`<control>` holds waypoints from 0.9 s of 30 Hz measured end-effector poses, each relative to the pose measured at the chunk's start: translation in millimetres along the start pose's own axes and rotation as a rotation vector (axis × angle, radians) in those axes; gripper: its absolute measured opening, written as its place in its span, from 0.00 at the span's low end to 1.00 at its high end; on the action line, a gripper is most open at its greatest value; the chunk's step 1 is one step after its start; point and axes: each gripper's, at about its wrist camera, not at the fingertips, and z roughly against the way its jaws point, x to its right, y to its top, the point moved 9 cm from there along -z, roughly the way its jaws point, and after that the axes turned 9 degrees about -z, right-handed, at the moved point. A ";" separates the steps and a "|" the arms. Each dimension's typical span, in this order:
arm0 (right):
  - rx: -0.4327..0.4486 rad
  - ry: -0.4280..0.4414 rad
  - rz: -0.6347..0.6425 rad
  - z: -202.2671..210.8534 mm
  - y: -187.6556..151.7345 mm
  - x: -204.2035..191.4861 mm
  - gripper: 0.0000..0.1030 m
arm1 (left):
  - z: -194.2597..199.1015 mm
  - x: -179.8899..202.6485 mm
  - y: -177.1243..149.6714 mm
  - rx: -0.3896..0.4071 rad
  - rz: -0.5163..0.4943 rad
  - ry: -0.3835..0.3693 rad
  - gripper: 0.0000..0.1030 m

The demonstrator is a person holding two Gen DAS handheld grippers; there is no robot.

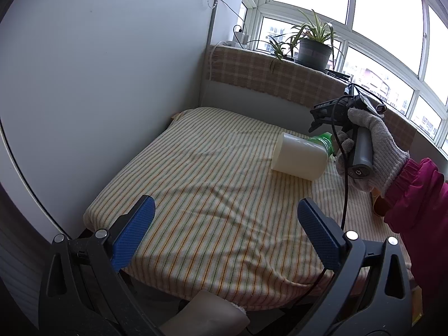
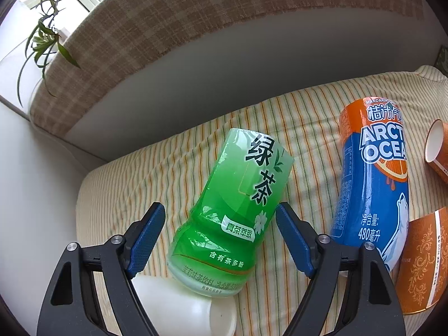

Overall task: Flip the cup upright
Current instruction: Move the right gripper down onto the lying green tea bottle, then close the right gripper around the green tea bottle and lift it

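A cream-white cup point(image 1: 299, 156) lies on its side on the striped cloth, right of centre; it shows at the bottom of the right wrist view point(image 2: 179, 310), below the jaws. A green tea cup point(image 2: 232, 212) lies on its side between my right gripper's point(image 2: 221, 229) open fingers, touching the white cup. My left gripper point(image 1: 224, 224) is open and empty, well short of the white cup. The right gripper, held by a gloved hand, shows in the left wrist view point(image 1: 322, 117), above the green cup point(image 1: 323, 140).
An orange-and-blue Arctic Ocean cup point(image 2: 372, 184) lies beside the green one. Two orange paper cups point(image 2: 436, 151) point(image 2: 422, 263) lie at the right edge. A white panel point(image 1: 98, 84) walls the left side; a plaid-covered ledge point(image 1: 266, 75) with a potted plant point(image 1: 313, 47) runs behind.
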 end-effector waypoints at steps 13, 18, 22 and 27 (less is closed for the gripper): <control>-0.020 -0.085 0.020 -17.4 0.6 -11.3 0.58 | -1.8 -6.5 0.3 -0.005 0.018 0.002 1.00; -0.002 -0.059 0.044 -10.8 2.4 -16.6 0.58 | -2.0 -7.6 1.1 -0.004 0.021 0.003 1.00; 0.012 -0.024 0.052 1.2 5.6 -21.2 0.58 | -1.2 -4.1 1.6 0.000 0.013 -0.001 1.00; 0.041 0.036 0.066 26.9 8.7 -24.3 0.58 | 2.7 2.5 3.8 0.010 -0.006 -0.001 1.00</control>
